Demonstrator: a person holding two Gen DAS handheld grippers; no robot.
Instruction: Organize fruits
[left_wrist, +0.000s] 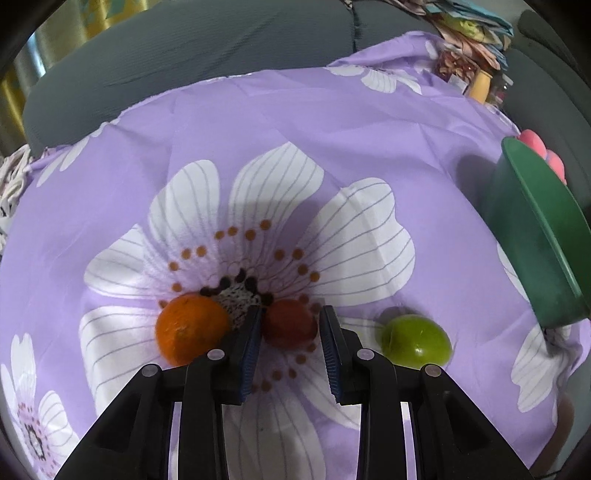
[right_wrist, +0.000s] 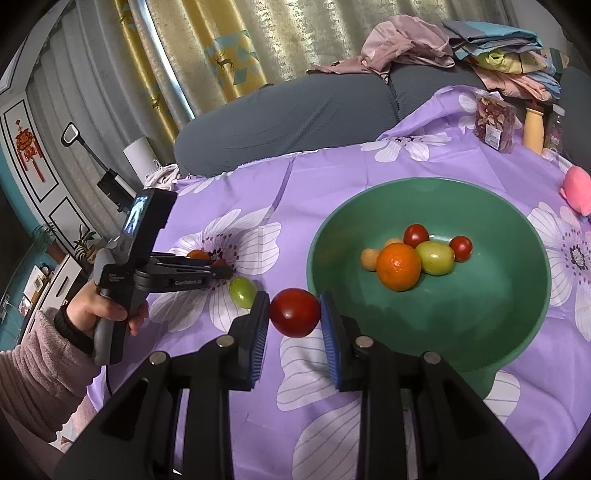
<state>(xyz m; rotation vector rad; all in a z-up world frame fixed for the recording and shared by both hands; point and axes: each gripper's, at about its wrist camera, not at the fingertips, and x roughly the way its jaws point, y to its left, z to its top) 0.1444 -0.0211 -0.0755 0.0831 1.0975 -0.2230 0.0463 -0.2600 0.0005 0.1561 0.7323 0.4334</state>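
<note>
- The right gripper was clamped on a red tomato, just outside the near rim of the green bowl.
- The left gripper stood apart around a second red tomato, well left of the bowl, between an orange and a green fruit.

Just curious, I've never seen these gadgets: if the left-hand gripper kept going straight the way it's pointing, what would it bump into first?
Most likely the small red tomato, which sits right between the fingers of the left gripper. The orange lies just outside its left finger. Depth is hard to judge here.
</note>
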